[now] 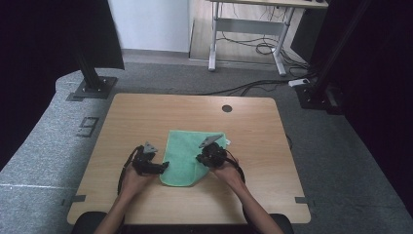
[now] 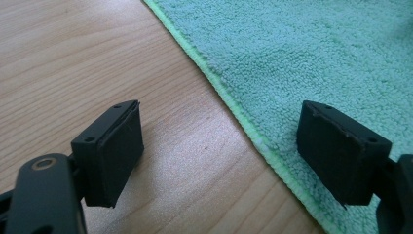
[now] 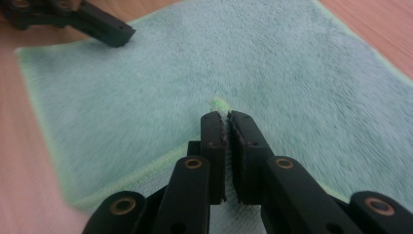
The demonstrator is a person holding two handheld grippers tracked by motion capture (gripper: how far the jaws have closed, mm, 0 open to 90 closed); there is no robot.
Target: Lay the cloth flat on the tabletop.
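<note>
Your job here reads as folding the mint-green, square microfibre cloth (image 1: 187, 156) that lies on the near middle of the light wooden table (image 1: 146, 112), and you look to be in the middle of a fold rather than at its end.

Your right gripper (image 3: 227, 117) has its jaws pressed together on a corner of that cloth; in the right gripper view a bright green bit of hem pokes out just past the tips. From the high view that gripper (image 1: 210, 155) sits over the cloth's right part, and the near right corner appears lifted and drawn inward, so the cloth's near edge now runs at a slant. So the grasp is made and the carry seems begun.

Your left gripper (image 2: 219, 146) stands with its jaws wide apart and holds nothing. One pad (image 2: 119, 146) is over bare wood, the other (image 2: 341, 151) over the cloth, with the stitched left hem running between them. It sits at the cloth's near left edge in the high view (image 1: 151, 165).

What is left, as I judge it: bring the pinched corner across, lay it down flat, release, and decide whether the left side needs pinning or its own pinch.
</note>
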